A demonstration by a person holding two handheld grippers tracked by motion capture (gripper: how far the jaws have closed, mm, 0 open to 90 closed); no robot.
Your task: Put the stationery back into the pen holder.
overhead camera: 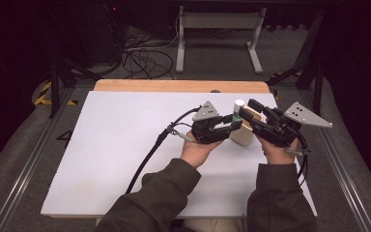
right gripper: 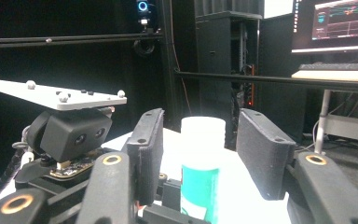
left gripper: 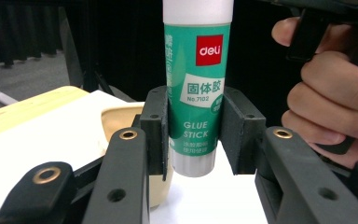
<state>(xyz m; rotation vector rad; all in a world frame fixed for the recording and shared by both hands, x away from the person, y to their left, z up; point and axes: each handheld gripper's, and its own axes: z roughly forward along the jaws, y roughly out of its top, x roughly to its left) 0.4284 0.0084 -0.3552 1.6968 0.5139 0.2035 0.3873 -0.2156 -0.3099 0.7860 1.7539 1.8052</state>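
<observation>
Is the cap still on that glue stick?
Yes. The glue stick, upright in the left gripper, wears its white cap.

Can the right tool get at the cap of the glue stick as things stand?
Probably yes. The right tool is open with the white cap standing between its jaws, nothing in front of it. The left tool holds the glue stick lower down, by its green body.

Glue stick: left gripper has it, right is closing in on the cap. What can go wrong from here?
1. The left gripper pinches the glue stick low on its body, so a pull on the white cap may tilt or slip it.
2. The right gripper stands open around the cap; closing off-centre could knock the stick.
</observation>
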